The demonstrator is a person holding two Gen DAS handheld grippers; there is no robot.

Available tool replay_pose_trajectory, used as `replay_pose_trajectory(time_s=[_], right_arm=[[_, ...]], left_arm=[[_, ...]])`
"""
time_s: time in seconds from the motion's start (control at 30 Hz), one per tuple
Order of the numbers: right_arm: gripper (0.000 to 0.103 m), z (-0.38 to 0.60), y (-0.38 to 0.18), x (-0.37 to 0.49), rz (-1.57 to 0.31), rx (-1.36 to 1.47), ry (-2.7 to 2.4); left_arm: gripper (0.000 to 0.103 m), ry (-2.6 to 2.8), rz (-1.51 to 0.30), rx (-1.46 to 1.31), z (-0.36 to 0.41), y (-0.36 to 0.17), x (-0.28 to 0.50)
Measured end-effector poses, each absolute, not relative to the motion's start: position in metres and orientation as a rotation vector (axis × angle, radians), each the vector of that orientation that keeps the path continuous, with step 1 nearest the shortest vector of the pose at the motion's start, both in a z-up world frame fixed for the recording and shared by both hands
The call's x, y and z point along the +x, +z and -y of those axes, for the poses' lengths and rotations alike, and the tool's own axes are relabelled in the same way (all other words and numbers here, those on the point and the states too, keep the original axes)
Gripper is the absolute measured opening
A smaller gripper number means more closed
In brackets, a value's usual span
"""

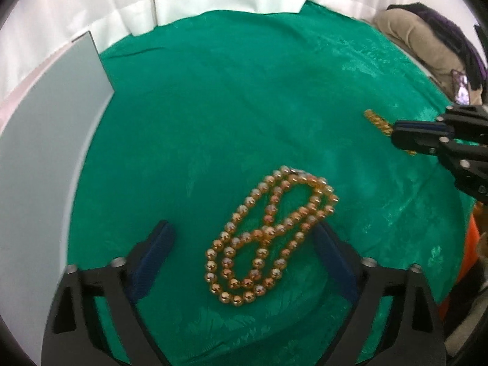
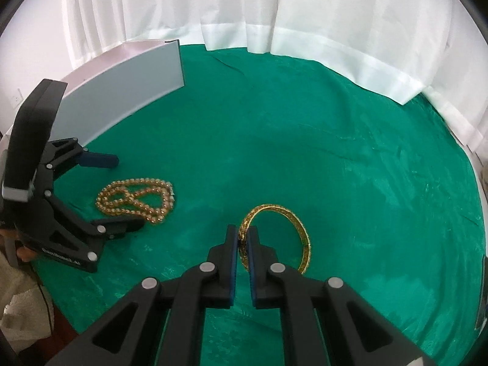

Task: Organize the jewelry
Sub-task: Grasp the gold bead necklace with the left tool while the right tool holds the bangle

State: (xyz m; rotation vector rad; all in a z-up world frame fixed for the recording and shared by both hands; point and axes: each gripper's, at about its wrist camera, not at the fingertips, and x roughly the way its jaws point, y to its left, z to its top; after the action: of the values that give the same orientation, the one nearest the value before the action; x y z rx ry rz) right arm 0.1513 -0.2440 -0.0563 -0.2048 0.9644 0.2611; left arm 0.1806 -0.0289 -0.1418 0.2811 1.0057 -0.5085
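Observation:
A golden bead necklace (image 1: 268,238) lies coiled on the green cloth, between the fingers of my open left gripper (image 1: 244,228); it also shows in the right wrist view (image 2: 137,199). My right gripper (image 2: 243,234) is shut on the rim of a gold bangle (image 2: 300,231), which stands tilted on the cloth. In the left wrist view the right gripper (image 1: 396,134) is at the right edge with part of the bangle (image 1: 376,120) showing beyond its tips. In the right wrist view the left gripper (image 2: 122,192) straddles the necklace.
A pale grey box or board (image 1: 48,158) stands at the left edge of the green cloth (image 1: 244,106), also seen in the right wrist view (image 2: 122,91). White curtains (image 2: 274,15) hang behind. Clothes and a phone (image 1: 460,88) lie at the far right.

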Motion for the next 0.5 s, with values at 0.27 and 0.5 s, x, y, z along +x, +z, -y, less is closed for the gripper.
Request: replay_pose_trajectory(time_s=[0.27, 0.5], right_arm=[[0.044, 0.241, -0.058, 0.158, -0.949, -0.147, 0.274], [0.061, 0.273, -0.037, 0.147, -0.873, 0.019, 0.264]], left_arm=[[0.021, -0.494, -1.0, 0.231, 0.032, -0.135, 0.168], [0.005, -0.462, -1.0, 0.032, 0.006, -0.119, 0.176]])
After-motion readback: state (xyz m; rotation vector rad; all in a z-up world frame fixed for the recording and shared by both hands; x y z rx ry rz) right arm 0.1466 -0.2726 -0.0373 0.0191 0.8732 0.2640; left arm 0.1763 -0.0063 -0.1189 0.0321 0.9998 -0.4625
